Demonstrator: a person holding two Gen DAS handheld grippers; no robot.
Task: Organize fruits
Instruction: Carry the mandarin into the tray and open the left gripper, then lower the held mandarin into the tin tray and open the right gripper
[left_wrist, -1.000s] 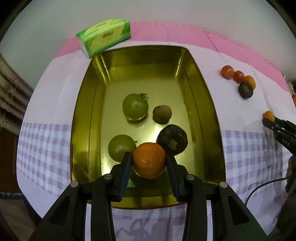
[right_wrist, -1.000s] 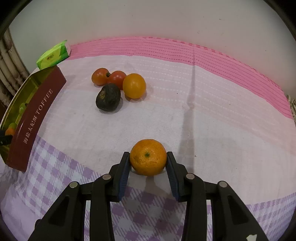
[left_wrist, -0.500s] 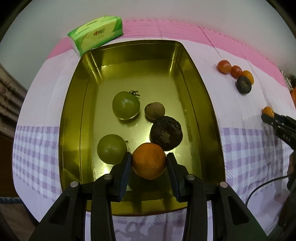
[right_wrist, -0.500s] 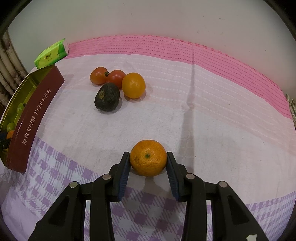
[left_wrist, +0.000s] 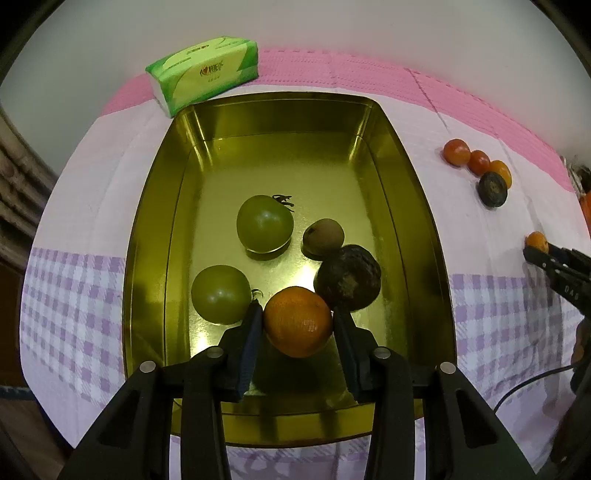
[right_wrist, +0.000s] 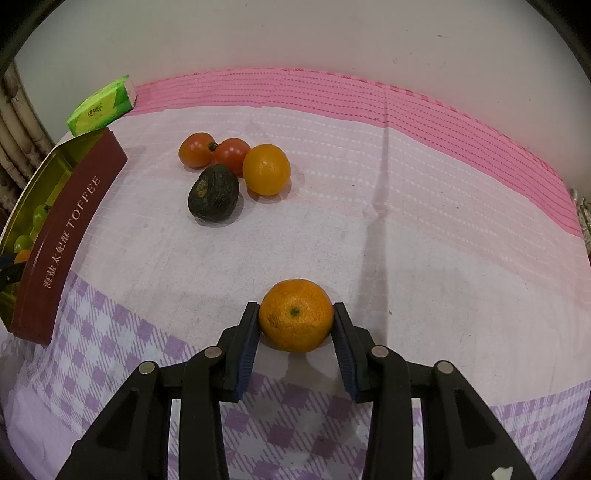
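Checked cloth (right_wrist: 369, 221), gold tin (left_wrist: 424, 221) with five fruits (two green), four loose, each claw gripping one orange.

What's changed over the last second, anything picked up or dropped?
Nothing taken or released. The left gripper, holding its orange, drifted over the gold tin. The right gripper kept its orange on the cloth; the fruit cluster stayed put.

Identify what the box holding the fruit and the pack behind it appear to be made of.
The box: apparently metal tin, glossy gold inside, mirroring the fruit; its outer wall is matte maroon with printed lettering. The green pack: probably soft plastic film over tissues, given its sheen and rounded edges.
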